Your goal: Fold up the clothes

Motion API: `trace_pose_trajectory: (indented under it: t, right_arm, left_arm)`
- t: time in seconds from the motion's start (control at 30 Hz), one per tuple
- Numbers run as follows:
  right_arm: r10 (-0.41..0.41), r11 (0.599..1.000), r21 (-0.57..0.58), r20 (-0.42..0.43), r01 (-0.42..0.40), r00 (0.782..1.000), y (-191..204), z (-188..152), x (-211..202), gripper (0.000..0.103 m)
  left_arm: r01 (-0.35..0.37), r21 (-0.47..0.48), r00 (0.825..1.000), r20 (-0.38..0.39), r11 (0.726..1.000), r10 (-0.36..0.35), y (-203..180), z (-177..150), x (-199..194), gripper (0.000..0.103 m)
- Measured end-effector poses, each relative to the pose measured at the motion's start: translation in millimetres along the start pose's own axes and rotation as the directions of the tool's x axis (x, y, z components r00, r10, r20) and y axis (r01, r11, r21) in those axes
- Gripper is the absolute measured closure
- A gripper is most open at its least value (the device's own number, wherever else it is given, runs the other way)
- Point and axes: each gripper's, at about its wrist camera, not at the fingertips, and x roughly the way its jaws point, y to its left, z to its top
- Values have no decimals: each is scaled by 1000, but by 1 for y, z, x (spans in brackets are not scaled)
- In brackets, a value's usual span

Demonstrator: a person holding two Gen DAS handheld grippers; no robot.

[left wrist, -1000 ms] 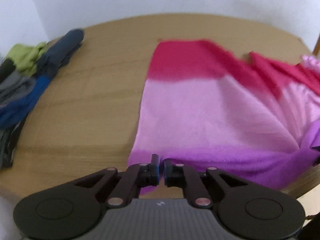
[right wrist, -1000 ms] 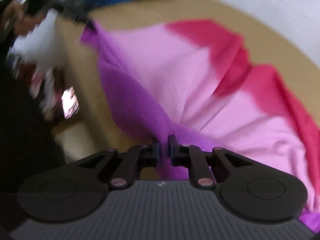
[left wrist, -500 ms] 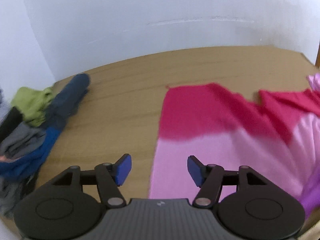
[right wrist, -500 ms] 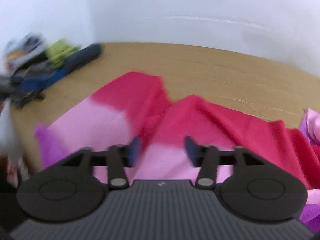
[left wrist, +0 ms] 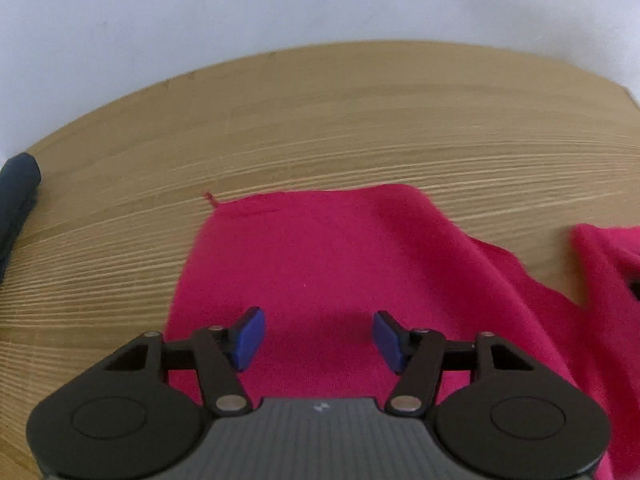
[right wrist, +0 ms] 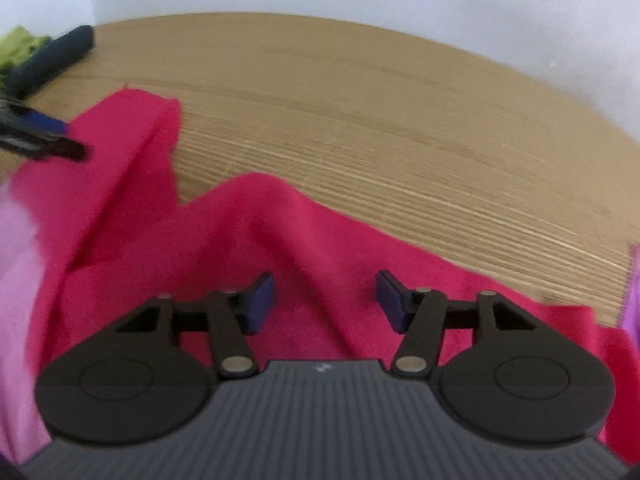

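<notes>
A garment with a crimson end [left wrist: 320, 256] lies spread on the wooden table [left wrist: 320, 120]. My left gripper [left wrist: 316, 338] hovers open over its flat crimson part, near the left far corner. In the right wrist view the same crimson cloth [right wrist: 280, 216] is rumpled into ridges, with its pale pink band [right wrist: 16, 280] at the left edge. My right gripper [right wrist: 325, 302] stands open above a ridge of it, holding nothing. The left gripper's fingers [right wrist: 52, 136] show blurred at the far left of that view.
A dark navy rolled garment [left wrist: 16, 192] lies at the table's left edge; it appears again as a navy roll [right wrist: 52, 60] beside a lime-green cloth [right wrist: 20, 46]. A white wall [left wrist: 320, 8] runs behind the table. Bare wood lies beyond the garment.
Both grippers let go of the purple hem and opened. They have moved forward over the garment to its crimson far end.
</notes>
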Motion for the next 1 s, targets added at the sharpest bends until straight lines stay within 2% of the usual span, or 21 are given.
trace_pose_trajectory:
  t: [0.03, 0.13, 0.2, 0.23, 0.27, 0.33, 0.4, 0.43, 0.47, 0.5, 0.6, 0.7, 0.73, 0.77, 0.9, 0.93, 0.97, 1.0]
  right_arm:
    - [-11, 1000, -4, -3, 11, 1000, -1, 3, 2, 99]
    - [-119, 992, -49, 16, 119, 993, -7, 14, 12, 99]
    - [-222, 974, -43, 32, 223, 975, -24, 25, 20, 99]
    - [-287, 957, -21, 43, 288, 957, -35, 31, 23, 99]
    - [-363, 932, 10, 58, 363, 930, -49, 37, 25, 99]
    - [-503, 864, 92, 79, 496, 861, -76, 48, 24, 99]
    - [-589, 803, 166, 83, 572, 804, -102, 54, 22, 99]
    - [-603, 791, 186, 78, 583, 794, -112, 56, 23, 99]
    - [-602, 791, 193, 74, 580, 795, -119, 55, 25, 99]
    - [-579, 807, 188, 64, 560, 813, -122, 54, 31, 97]
    - [-497, 857, 174, 24, 486, 868, -126, 49, 49, 96]
    - [-474, 865, 204, 30, 459, 880, -124, 44, 54, 88]
    - [-472, 865, 214, 44, 453, 880, -123, 44, 54, 79]
    - [-467, 866, 227, 50, 445, 883, -122, 44, 52, 75]
    - [-446, 872, 277, 114, 403, 888, -112, 48, 28, 72]
    - [-435, 879, 278, 130, 388, 891, -106, 47, 20, 69]
    - [-409, 893, 267, 142, 363, 901, -98, 47, 15, 66]
    - [-378, 908, 251, 152, 335, 913, -88, 48, 11, 59]
  left_arm:
    - [-33, 0, 999, 7, 999, 33, -1, 4, 6, 35]
    - [-169, -2, 986, 10, 986, 169, 0, 22, 22, 35]
    - [-297, 5, 955, 5, 955, 297, 8, 33, 34, 38]
    - [-341, -1, 940, -2, 940, 341, 14, 38, 41, 39]
    - [-382, -8, 924, -11, 924, 382, 20, 43, 48, 39]
    - [-446, -14, 895, -21, 895, 446, 31, 52, 60, 40]
    - [-494, 6, 869, -20, 870, 494, 34, 57, 70, 40]
    - [-517, 17, 855, -18, 856, 518, 36, 60, 75, 40]
    - [-540, 28, 841, -17, 841, 541, 37, 63, 80, 40]
    - [-563, 39, 826, -15, 826, 564, 39, 65, 85, 40]
    - [-595, 74, 802, -6, 800, 597, 38, 69, 96, 42]
    - [-608, 101, 792, 3, 788, 610, 38, 73, 99, 42]
    - [-596, 79, 802, -2, 799, 598, 41, 73, 95, 42]
    - [-580, 52, 814, -9, 813, 581, 46, 74, 90, 41]
    - [-513, -57, 858, -30, 856, 512, 64, 77, 70, 40]
    - [-495, -85, 869, -34, 865, 494, 68, 77, 65, 39]
    - [-488, -91, 872, -21, 868, 488, 71, 75, 56, 39]
    - [-483, -93, 875, -6, 871, 484, 73, 71, 46, 38]
